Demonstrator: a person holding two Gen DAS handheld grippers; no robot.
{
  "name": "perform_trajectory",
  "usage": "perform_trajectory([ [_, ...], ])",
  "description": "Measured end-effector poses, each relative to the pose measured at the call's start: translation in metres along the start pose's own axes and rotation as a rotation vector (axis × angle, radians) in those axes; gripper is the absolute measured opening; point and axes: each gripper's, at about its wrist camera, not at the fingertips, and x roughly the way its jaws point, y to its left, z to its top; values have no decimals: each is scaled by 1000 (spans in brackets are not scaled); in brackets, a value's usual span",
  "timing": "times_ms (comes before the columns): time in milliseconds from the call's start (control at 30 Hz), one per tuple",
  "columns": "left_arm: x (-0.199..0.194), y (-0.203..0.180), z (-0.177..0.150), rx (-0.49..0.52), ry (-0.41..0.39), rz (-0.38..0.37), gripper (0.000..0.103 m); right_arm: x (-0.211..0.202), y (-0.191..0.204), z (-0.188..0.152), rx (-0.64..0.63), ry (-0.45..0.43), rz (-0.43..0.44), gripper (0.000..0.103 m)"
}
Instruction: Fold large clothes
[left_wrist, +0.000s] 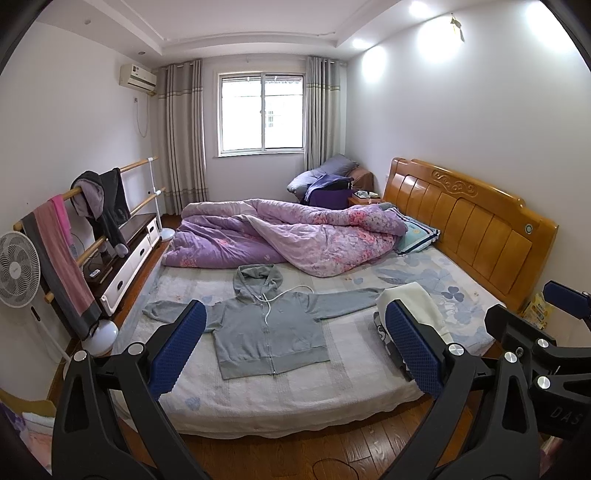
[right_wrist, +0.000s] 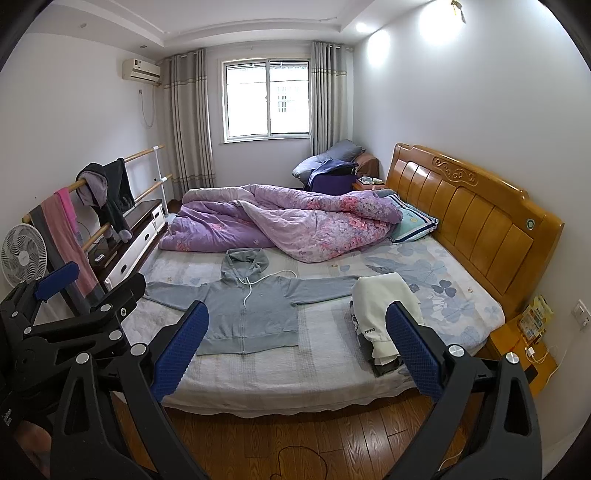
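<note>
Both tongs (left_wrist: 293, 334) (right_wrist: 295, 336) spread, empty, above grey hoodie (left_wrist: 267, 330) flat on bed (left_wrist: 295, 402).

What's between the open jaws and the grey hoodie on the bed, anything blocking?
Nothing visible. The grey hoodie lies spread flat on the bed, with bare sheet on its near side. The folded clothes pile sits beside its sleeve end, the purple quilt behind the hood.

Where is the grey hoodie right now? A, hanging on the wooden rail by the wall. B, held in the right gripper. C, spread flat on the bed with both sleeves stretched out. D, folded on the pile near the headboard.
C: the grey hoodie lies zipped and flat on the bed, sleeves out to both sides, with both grippers open and away from it.
</note>
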Motion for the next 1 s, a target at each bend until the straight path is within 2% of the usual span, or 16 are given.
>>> perform_trajectory([
  [1000, 4, 4, 1, -6, 4, -1, 98, 8, -4, 5, -5, 0, 4, 93],
])
